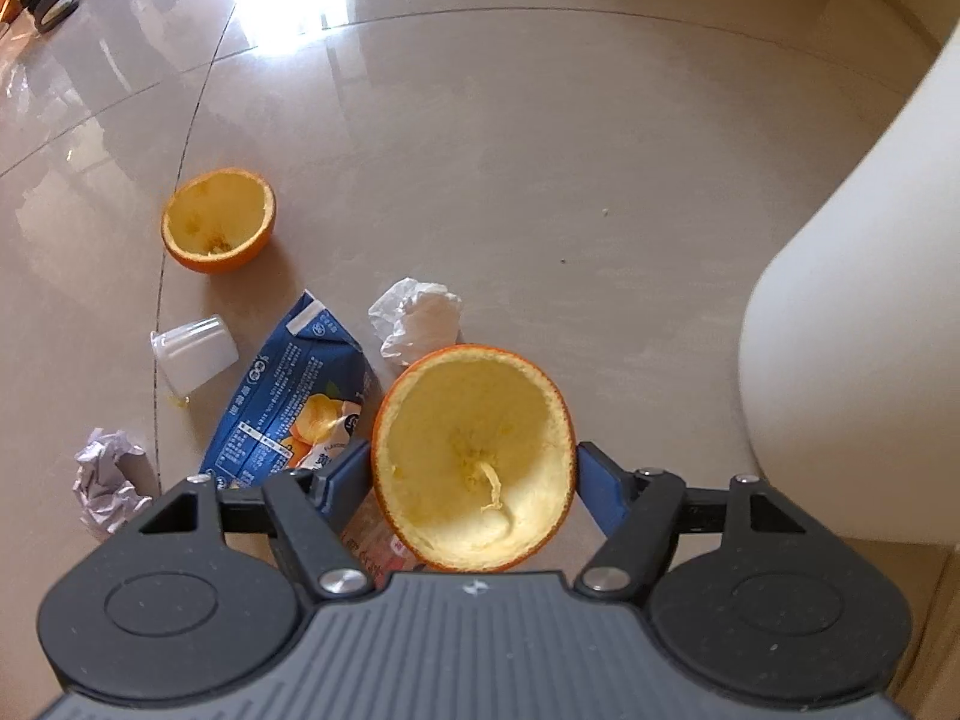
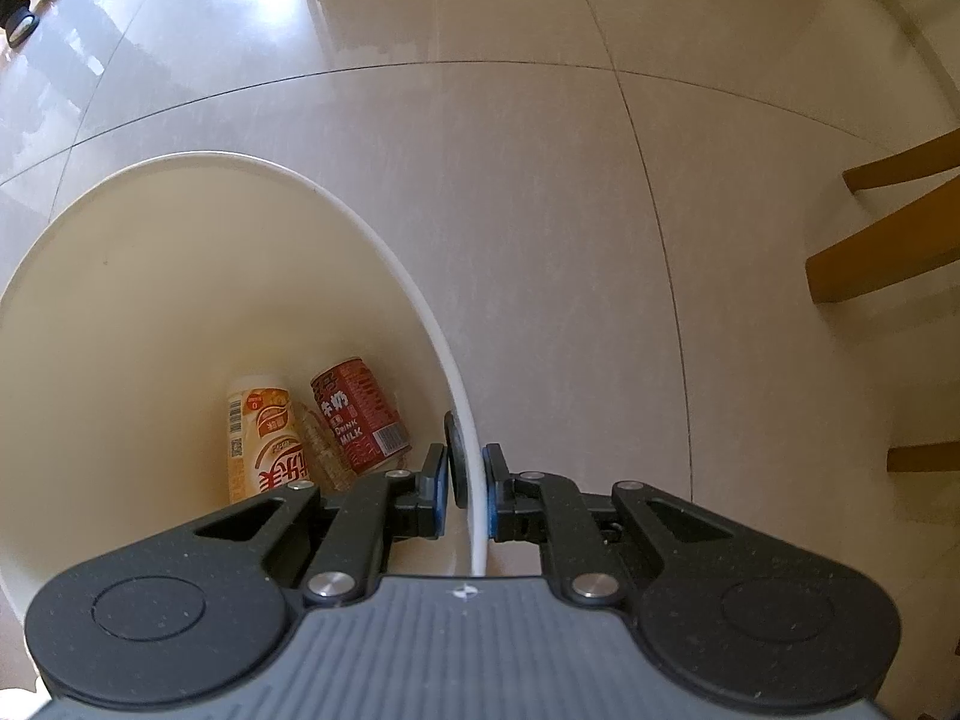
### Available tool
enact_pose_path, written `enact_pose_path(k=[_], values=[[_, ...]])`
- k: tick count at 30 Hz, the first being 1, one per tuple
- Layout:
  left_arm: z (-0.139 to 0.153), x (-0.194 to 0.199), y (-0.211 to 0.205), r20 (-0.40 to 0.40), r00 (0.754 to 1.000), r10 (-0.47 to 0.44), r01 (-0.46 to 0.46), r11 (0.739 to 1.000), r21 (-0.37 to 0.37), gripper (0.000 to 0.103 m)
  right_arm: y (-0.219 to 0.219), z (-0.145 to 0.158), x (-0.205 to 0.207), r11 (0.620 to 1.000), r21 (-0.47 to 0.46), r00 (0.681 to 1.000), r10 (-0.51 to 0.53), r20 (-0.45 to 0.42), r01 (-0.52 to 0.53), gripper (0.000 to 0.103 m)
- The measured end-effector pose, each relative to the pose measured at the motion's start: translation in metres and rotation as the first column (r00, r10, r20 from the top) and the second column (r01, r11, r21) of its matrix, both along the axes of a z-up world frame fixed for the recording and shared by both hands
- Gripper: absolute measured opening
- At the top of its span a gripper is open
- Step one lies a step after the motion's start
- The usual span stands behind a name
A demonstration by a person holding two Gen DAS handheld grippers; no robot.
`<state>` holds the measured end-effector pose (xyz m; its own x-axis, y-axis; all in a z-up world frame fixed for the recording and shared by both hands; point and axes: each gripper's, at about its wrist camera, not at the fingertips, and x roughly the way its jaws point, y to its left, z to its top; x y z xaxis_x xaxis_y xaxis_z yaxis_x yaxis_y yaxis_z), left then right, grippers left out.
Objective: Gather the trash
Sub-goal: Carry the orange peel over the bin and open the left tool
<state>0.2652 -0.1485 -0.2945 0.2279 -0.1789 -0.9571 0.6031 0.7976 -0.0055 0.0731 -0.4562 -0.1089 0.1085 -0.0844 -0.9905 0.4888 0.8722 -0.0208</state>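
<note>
**Orange half gripped, bin held — transfer pending**

We read the step in hand as carrying one piece of trash to the bin. The left gripper (image 1: 474,468) has its blue pads closed against the sides of a hollowed-out orange peel half (image 1: 474,456), cut face toward the camera; it appears lifted above the litter, though we cannot confirm clearance.

On the glossy beige tile floor (image 1: 540,150), left to right: a crumpled lilac paper wad (image 1: 108,480), a clear plastic cup on its side (image 1: 195,351), a second hollowed orange half (image 1: 219,219), a blue juice carton lying flat (image 1: 294,396), a crumpled white tissue (image 1: 417,321).

The right gripper (image 2: 468,486) is clamped on the rim of the round white plastic bin (image 2: 180,228) — one pad inside, one outside. Bin contents: a cream-and-orange drink bottle (image 2: 264,438), a clear plastic bottle (image 2: 321,447), a red milk-drink can (image 2: 360,414).

Next move, in our judgement: swing the peel rightward over the bin mouth, then open the pads.
</note>
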Motion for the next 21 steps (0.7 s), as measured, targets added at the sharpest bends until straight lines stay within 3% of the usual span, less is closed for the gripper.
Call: enact_pose_path(k=[11, 15, 21], values=[[0.074, -0.009, -0.006, -0.027, 0.997, -0.071, 0.071, 0.997, -0.004, 0.071, -0.001, 0.000, 0.001, 1.000, 0.006, 1.000, -0.009, -0.001, 0.009, 0.014], [0.119, -0.017, -0.018, -0.038, 0.988, -0.152, 0.151, 0.988, -0.023, 0.071, 0.000, 0.000, 0.000, 1.000, 0.003, 1.000, -0.002, 0.001, 0.002, 0.014], [0.201, -0.035, -0.053, 0.016, 0.956, -0.292, 0.292, 0.953, -0.084, 0.072, -0.004, 0.001, 0.000, 1.000, 0.019, 1.000, -0.017, 0.003, 0.017, 0.014]])
